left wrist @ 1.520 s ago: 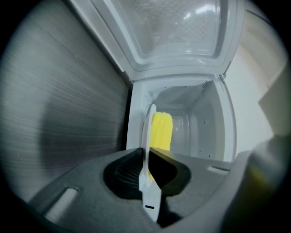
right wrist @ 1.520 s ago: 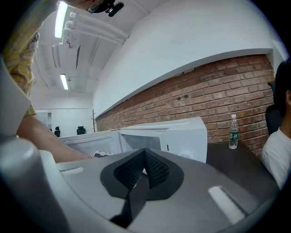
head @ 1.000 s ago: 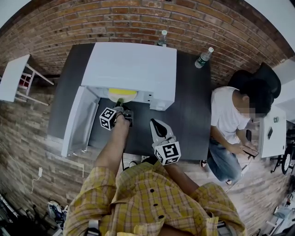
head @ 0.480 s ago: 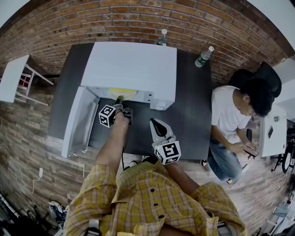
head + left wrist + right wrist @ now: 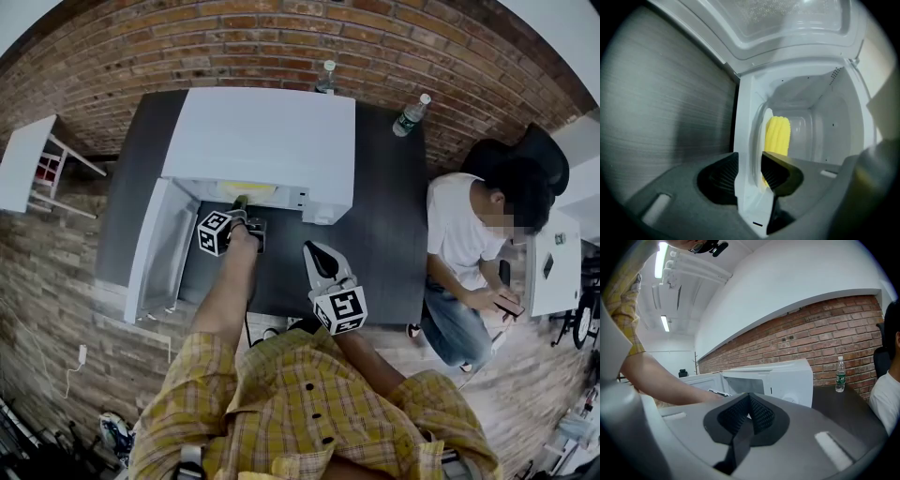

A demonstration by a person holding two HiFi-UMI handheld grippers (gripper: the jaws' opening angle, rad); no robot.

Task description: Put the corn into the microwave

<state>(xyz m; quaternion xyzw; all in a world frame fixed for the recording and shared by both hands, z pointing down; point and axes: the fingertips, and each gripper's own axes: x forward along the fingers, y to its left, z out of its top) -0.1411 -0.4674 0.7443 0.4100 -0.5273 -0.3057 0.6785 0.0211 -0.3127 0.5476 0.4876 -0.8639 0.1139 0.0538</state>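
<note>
The corn (image 5: 778, 136) is inside the microwave (image 5: 258, 131), lying on what looks like a white plate (image 5: 763, 123) close behind the front opening. I'd judge you are at the letting-go step, with the placing itself as good as done.

Your left gripper (image 5: 749, 164) reaches into the mouth of the cavity. Its jaws have just been opening and now stand wide. A white edge (image 5: 746, 197) runs between them (the plate's rim or the microwave's front sill, I cannot tell which), and the pads do not seem to pinch it.

The next move calls for drawing that gripper straight back toward you, level and unhurried, so neither jaw catches the rim and drags the plate out. After that the door (image 5: 159, 244), which hangs open at the left of the microwave, wants swinging shut. Your left side is the nearer one for that.

Your right gripper (image 5: 750, 399) has its jaws together on nothing. It is held over the near part of the worktop (image 5: 384, 234), well apart from the microwave.

As far as the views show, the cavity holds only the corn and its plate. Two capped bottles (image 5: 411, 114) stand on the far worktop, one behind the microwave and one to its right. What they hold I cannot make out.
</note>
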